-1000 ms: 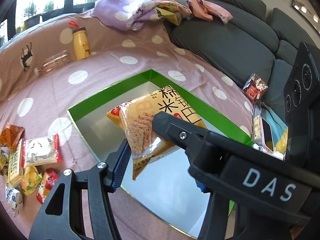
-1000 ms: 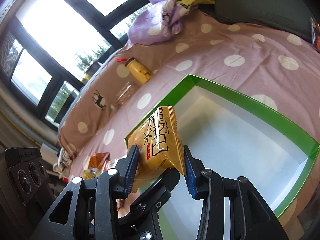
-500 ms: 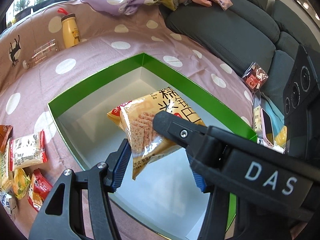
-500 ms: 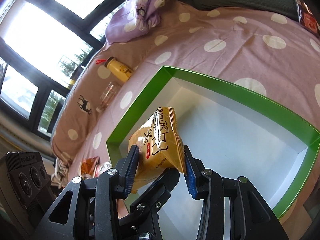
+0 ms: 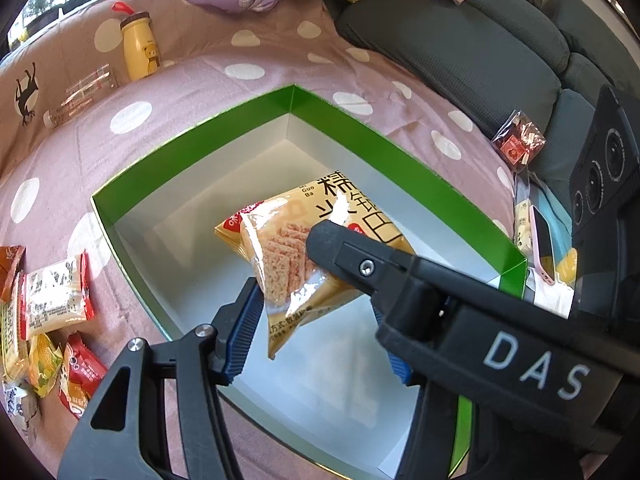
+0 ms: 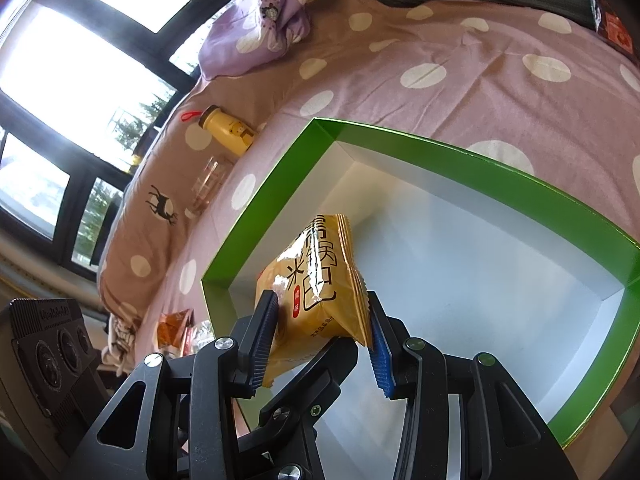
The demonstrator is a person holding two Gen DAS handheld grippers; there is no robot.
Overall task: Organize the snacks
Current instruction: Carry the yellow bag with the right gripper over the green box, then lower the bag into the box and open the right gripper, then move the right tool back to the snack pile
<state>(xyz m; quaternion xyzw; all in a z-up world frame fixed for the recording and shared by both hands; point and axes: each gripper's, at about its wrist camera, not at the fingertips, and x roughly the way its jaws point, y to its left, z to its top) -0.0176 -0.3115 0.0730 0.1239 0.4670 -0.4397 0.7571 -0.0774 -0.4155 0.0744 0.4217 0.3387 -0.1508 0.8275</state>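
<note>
Snacks are shown as one yellow cracker bag (image 5: 320, 256) at frame centre, above one green box (image 5: 192, 152), and several small packets (image 5: 56, 300) at lower left. Both the left gripper (image 5: 316, 328) and right gripper (image 6: 320, 332) are clamped on it.

Each camera sits just behind its own jaws and looks steeply down from close above. The left view faces the green box (image 5: 192, 152) with the sofa (image 5: 460, 40) far right; the right view faces toward the windows (image 6: 80, 72). Both share the box, the snack bag (image 5: 320, 248) and the yellow bottle (image 5: 138, 48).
</note>
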